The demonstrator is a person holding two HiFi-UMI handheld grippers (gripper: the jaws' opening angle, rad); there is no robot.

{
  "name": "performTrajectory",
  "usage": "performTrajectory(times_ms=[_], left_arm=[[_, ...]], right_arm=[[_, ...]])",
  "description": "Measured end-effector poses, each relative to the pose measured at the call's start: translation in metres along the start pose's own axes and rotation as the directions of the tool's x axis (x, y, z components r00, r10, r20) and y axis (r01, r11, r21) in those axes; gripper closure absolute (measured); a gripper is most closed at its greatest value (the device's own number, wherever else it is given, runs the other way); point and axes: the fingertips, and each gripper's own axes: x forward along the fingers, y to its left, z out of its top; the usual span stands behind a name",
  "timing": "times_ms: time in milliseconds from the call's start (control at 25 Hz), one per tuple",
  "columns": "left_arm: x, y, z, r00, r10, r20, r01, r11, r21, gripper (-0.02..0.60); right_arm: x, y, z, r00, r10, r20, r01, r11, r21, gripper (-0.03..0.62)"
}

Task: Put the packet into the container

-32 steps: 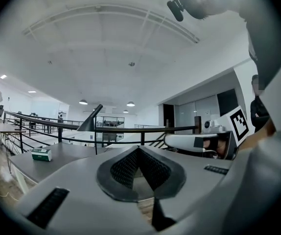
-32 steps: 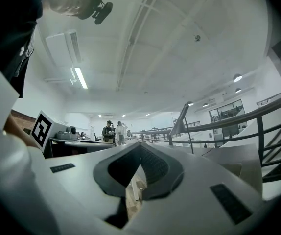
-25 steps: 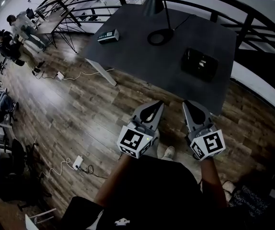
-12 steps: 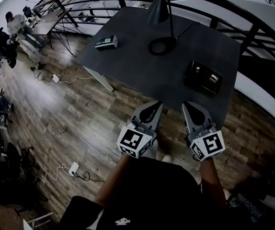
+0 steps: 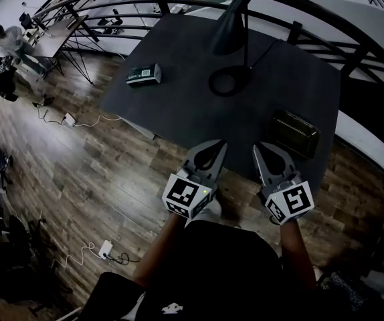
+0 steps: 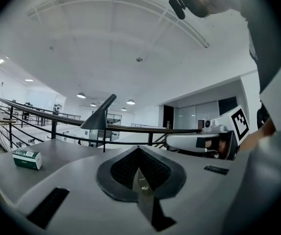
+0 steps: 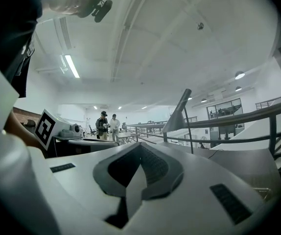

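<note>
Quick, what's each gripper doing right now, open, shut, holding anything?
Left gripper: closed, nothing between its jaws.
Right gripper: closed, nothing between its jaws.

Lamp [image 5: 229, 35] mid tbl [image 5: 192, 116]; near edge free.

We look down on a dark grey rectangular worktop [image 5: 192, 109], a small green-and-white packet [image 5: 143, 73] lying near its far left corner, a black desk lamp [image 5: 229, 35] standing on a round base towards the back, a dark rectangular container [image 5: 296, 133] by the right edge, all three well apart
</note>
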Motion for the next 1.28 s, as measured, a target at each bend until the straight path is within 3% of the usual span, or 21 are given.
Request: performTrajectory(times_ms=[560, 920, 1280], left_arm=[[0.039, 0.102, 0.012, 0.996, -0.084, 0.04, 0.086, 0.994, -0.064, 0.584], [0.051, 0.146, 0.018, 0.993, -0.098, 0.058, 0.1, 0.994, -0.039, 0.584], [0.058, 0.174, 0.014, 0.999, -0.023, 0.043, 0.024, 0.999, -0.034, 0.584]], right_arm=[[0.116, -0.026, 0.007, 0.999, -0.017, -0.04, 0.017, 1.0, -0.002, 0.589], [0.167, -0.029, 0.013, 1.0, -0.016, -0.007, 0.015, 0.999, -0.028, 0.589], [0.201, -0.026, 0.013, 0.998, 0.056, -0.016, -0.056, 0.997, -0.045, 0.589]])
